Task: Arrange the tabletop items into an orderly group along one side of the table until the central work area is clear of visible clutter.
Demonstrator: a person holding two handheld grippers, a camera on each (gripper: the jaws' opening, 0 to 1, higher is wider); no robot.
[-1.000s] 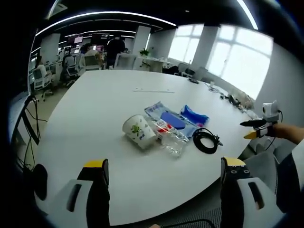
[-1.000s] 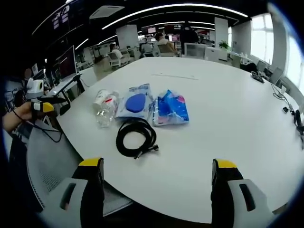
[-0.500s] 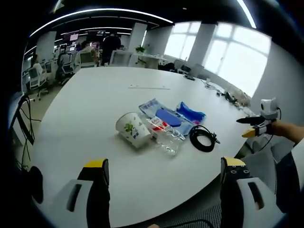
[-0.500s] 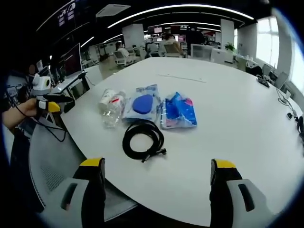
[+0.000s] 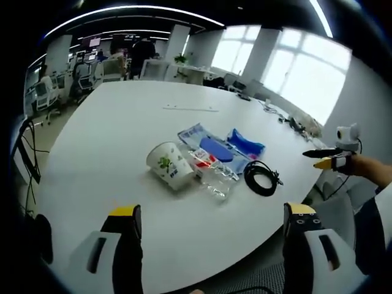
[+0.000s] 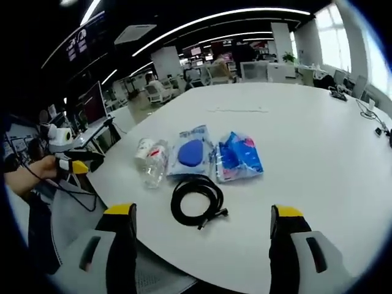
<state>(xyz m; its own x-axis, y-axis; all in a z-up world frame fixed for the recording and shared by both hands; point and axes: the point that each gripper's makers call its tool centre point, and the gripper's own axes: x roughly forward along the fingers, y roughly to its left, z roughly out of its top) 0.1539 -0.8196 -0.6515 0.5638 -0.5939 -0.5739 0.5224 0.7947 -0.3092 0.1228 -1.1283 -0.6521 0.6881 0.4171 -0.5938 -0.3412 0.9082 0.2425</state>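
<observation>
Left gripper view: the clutter is bunched mid-frame on the white table (image 5: 110, 135) — paper cup (image 5: 169, 166) on its side, crushed plastic bottle (image 5: 215, 177), two blue packets (image 5: 223, 147), coiled black cable (image 5: 262, 179). Both grippers' jaws are held wide apart, nothing gripped, nothing blocking.

Cup (image 5: 168, 165), bottle (image 5: 212, 175), packets (image 5: 211, 147) touching in a row; cable (image 5: 262, 179) just beside.

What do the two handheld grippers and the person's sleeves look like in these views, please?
Each gripper has two broad fingers, black on the inner faces with pale grey shells and yellow caps at the tips. That holds for the left gripper and the right gripper. Seen from across the table, the right gripper shows black pointed fingers with a yellow tip. A light grey sleeve shows, and a black cable trails by the hand.
</observation>
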